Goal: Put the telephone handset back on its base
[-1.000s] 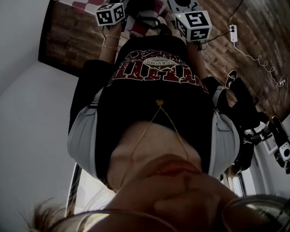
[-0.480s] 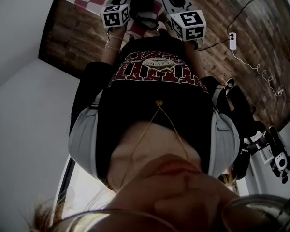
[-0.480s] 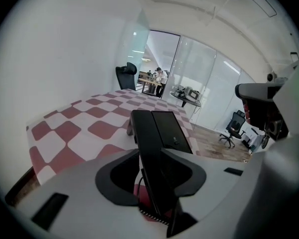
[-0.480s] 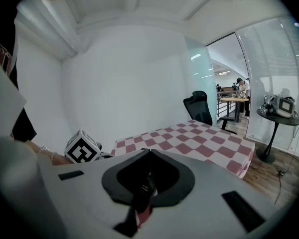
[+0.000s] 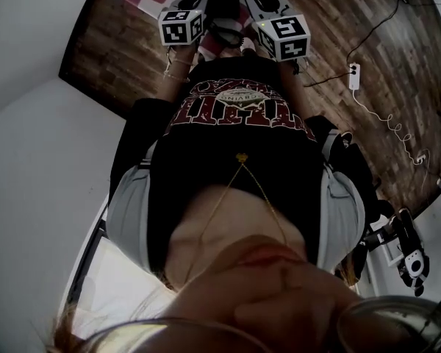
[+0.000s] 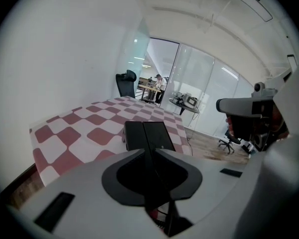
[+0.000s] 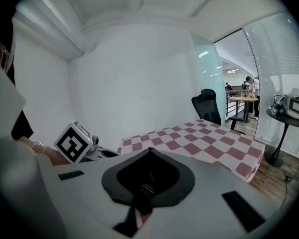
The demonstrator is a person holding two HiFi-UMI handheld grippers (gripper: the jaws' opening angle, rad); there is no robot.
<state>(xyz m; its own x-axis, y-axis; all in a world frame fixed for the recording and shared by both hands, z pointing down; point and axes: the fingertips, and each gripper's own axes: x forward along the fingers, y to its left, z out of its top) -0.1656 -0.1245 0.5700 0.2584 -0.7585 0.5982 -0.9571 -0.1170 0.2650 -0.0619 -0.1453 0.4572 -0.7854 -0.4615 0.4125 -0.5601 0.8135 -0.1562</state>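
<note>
At the edge of the checkered bench [image 6: 84, 128], the left gripper [image 6: 144, 125] has its jaws pressed together, with nothing between them. The right gripper [image 7: 148, 182] beside it is closed too. The telephone handset appears in no view.

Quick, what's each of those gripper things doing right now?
Left gripper: jaws closed, holding nothing.
Right gripper: jaws closed, holding nothing.

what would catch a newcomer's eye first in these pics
The person's dark T-shirt with red print fills the middle of the head view, and two black-and-white marker cubes stand out at its top edge. In the left gripper view, the left gripper holds its black jaws together above a red-and-white checked tablecloth. A white cable trails over the wooden floor at the head view's right.
</note>
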